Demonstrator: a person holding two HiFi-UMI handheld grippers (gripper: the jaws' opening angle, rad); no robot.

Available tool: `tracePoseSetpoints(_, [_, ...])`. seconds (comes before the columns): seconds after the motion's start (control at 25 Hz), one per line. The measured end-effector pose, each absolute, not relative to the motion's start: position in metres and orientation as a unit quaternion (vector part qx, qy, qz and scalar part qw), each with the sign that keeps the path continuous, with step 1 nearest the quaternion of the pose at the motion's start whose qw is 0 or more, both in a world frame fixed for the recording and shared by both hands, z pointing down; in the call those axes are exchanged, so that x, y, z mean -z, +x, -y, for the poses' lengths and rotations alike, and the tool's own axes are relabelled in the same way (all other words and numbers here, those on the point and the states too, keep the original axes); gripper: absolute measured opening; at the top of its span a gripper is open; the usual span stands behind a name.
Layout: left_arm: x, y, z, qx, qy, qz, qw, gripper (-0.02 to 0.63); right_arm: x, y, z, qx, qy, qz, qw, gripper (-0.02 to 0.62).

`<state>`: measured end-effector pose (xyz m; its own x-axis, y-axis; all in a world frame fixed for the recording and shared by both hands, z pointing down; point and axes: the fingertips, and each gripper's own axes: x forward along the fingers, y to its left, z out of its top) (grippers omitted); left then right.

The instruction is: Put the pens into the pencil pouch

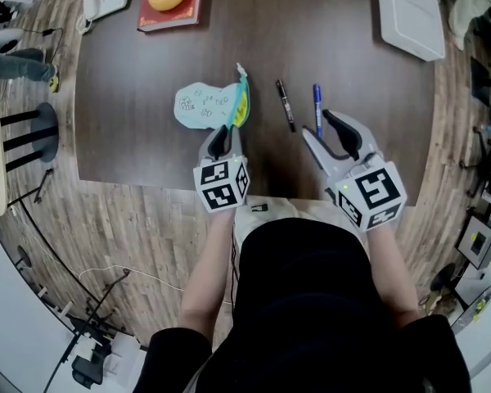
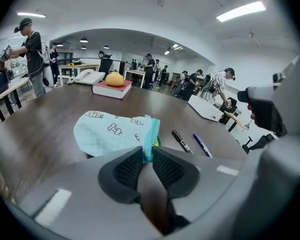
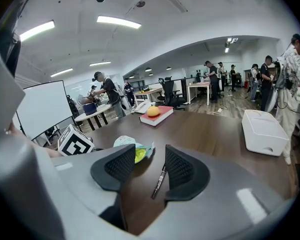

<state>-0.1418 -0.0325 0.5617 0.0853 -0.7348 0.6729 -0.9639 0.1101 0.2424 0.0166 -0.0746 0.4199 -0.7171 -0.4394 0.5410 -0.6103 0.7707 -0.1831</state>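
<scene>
2 outside pouch: black pen, blue pen; L gripper pinches pouch rim, R gripper open.

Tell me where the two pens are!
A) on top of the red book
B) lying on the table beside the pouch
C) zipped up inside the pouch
B: the black pen and the blue pen lie side by side on the bare table, just to the right of the pouch in the head view.

Pale blue doodle-printed pouch, black pen, blue pen
</scene>
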Motion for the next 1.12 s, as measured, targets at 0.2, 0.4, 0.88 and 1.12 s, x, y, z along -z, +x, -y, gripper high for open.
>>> tracePoseSetpoints(0.2, [-0.552,-0.141,0.036,-0.121,0.651,0.650,0.373,0.052,-0.420,0.019,0.078,-0.179,0.289,0.911,0.235,0.173])
tracePoseSetpoints(0.4, [-0.543,-0.145,0.041,-0.071,0.647,0.644,0.401,0.048,-0.426,0.018,0.080,-0.189,0.287,0.910,0.231,0.173])
tracePoseSetpoints(0.88, [-0.502,-0.157,0.049,-0.054,0.648,0.657,0.381,0.046,-0.428,0.019,0.089,-0.194,0.283,0.913,0.222,0.173])
tracePoseSetpoints(1.12, [-0.480,-0.164,0.052,-0.041,0.650,0.662,0.370,0.046,-0.424,0.017,0.088,-0.203,0.284,0.911,0.218,0.173])
